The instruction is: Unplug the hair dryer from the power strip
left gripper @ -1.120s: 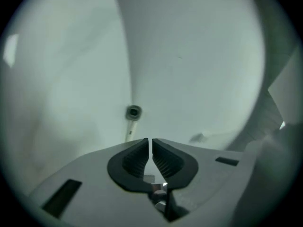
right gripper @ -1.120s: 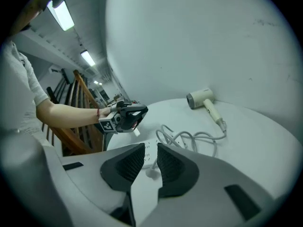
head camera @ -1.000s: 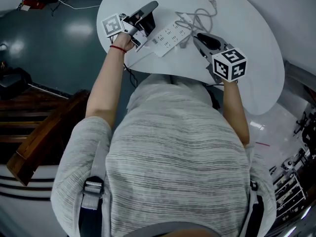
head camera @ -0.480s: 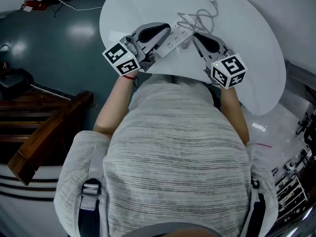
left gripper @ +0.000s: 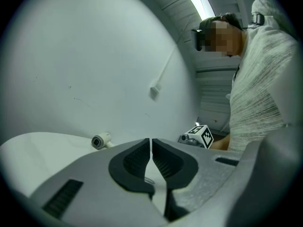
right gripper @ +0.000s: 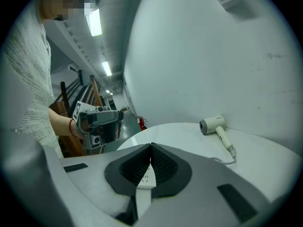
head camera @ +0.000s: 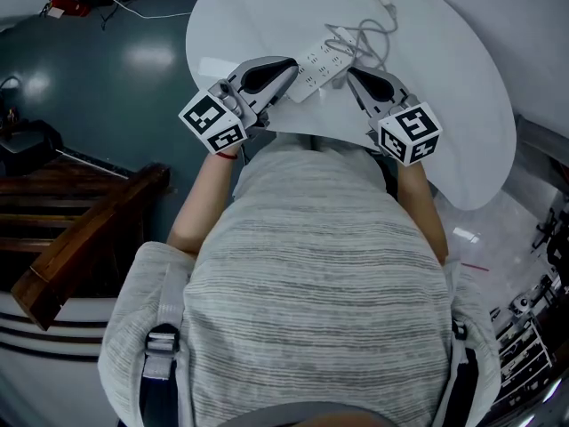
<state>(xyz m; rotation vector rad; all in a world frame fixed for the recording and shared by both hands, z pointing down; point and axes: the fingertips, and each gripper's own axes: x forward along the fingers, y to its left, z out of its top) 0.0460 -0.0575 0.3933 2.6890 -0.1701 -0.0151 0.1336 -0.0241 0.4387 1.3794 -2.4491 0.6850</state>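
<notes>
Table: a white top with a rounded edge (head camera: 444,105), smooth and slightly glossy. It is bare apart from the strip, the dryer and the cord.
Power strip: white, lying flat near the table's near edge (head camera: 322,59), between the tips of the two grippers.
Hair dryer: white, on its side at the far part of the table (right gripper: 212,125), close to the wall and well apart from the strip. The head view catches only its handle at the top edge.
Cord: pale (head camera: 364,32). It runs from the dryer's handle and loops beside the strip's far end. I cannot tell whether the plug sits in a socket.
Left gripper: low over the table's near edge, by the strip's left end (left gripper: 151,141). Its ribbed pads are pressed together with nothing between them.
Right gripper: by the strip's right end (right gripper: 151,146). Its jaws are likewise closed and empty, and the strip shows on the table beyond them.
Wall: plain white behind the table (left gripper: 71,70).
Floor: dark teal and shiny to the table's left (head camera: 107,78).
Woodwork: brown wooden steps at the left of the room (head camera: 71,238).
Ceiling lights: long bright strips running down a corridor (right gripper: 95,21).
Red object: small, on the floor by the wall beyond the table (right gripper: 142,123).
Person: in a grey striped top (head camera: 320,283), standing at the table's near edge.
</notes>
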